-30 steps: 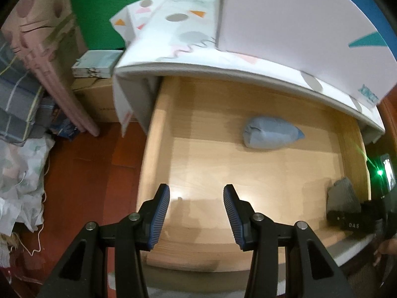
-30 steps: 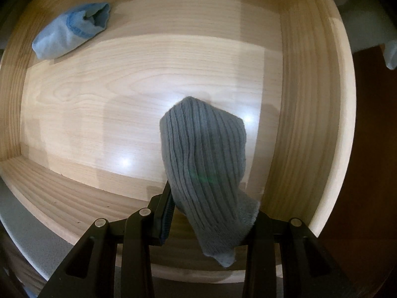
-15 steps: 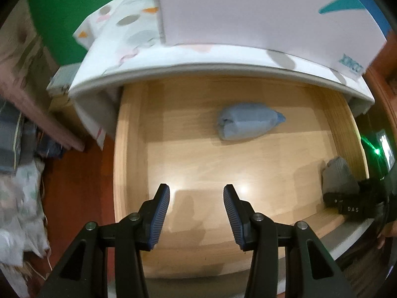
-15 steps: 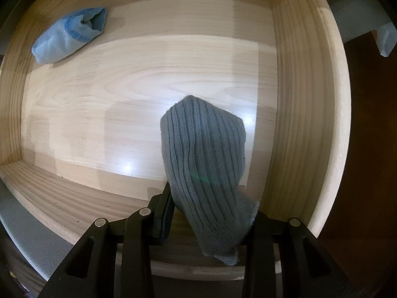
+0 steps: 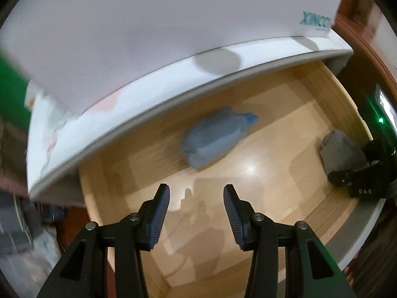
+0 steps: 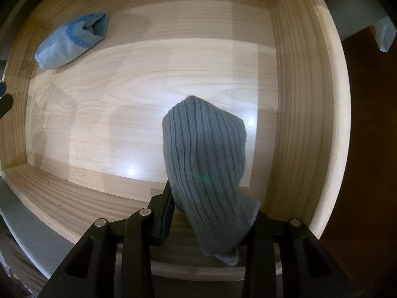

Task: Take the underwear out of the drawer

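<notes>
The open wooden drawer [image 5: 285,173] holds two rolled pieces of underwear. A light blue roll [image 5: 213,141] lies near the back; the right wrist view shows this blue roll [image 6: 72,41] at the far left. My left gripper [image 5: 196,213] hovers over the drawer floor, open and empty, with the blue roll ahead of its blue pads. A grey ribbed roll [image 6: 206,164] hangs over the front right corner of the drawer [image 6: 173,79], and my right gripper [image 6: 211,213] is shut on it. The left wrist view shows that grey roll [image 5: 340,151] in the right gripper at the right.
A white cabinet top [image 5: 148,49] with pastel shapes overhangs the back of the drawer. The drawer's right wall [image 6: 305,104] stands close beside the grey roll. Piled fabric [image 5: 17,236] and dark red floor lie left of the drawer; dark floor [image 6: 367,149] lies right.
My left gripper has rolled and slid across the drawer, bringing the blue roll nearer and more central. The right gripper and its grey roll have barely moved.
</notes>
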`<state>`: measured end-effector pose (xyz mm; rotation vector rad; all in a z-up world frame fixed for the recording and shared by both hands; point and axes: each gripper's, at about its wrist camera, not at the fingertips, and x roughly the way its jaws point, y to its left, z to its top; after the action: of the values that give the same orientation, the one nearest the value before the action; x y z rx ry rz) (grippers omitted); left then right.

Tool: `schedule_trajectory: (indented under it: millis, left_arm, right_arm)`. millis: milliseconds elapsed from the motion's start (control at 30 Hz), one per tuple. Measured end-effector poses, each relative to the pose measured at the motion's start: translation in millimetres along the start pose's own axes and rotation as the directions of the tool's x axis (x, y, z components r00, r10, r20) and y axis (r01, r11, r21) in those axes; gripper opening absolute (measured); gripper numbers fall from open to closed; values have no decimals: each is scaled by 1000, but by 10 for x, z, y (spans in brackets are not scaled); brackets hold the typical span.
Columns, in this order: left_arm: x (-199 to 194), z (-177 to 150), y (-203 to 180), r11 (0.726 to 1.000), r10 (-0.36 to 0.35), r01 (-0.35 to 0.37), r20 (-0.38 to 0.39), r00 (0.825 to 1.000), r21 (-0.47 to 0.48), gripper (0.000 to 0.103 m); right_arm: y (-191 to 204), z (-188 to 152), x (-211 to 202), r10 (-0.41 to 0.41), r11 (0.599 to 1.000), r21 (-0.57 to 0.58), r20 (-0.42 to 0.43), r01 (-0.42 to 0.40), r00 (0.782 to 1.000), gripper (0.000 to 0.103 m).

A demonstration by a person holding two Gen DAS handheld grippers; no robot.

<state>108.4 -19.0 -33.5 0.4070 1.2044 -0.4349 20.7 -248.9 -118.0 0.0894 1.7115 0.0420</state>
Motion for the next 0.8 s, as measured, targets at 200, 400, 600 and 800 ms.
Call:
schedule_trajectory:
  millis: [200, 400, 600, 800]
  left_arm:
    - [180, 189, -155, 991, 3, 2, -36, 999, 133, 46]
    - [395, 254, -288, 974, 15, -1, -64, 998, 226, 46]
    - [592, 308, -381, 947, 101, -86, -34, 994, 311, 46]
    - [741, 348, -379, 936, 135, -123, -12, 991, 330, 46]
  right_arm:
    - [-5, 6, -7, 2, 1000, 3, 1, -2, 1000, 32]
    - [-10, 3, -9, 3, 1000, 3, 0, -3, 1000, 32]
    - [-11, 6, -5, 6, 1000, 7, -2, -6, 1000, 32]
    - [-30, -4, 14, 10, 1000, 11, -4, -10, 1000, 32]
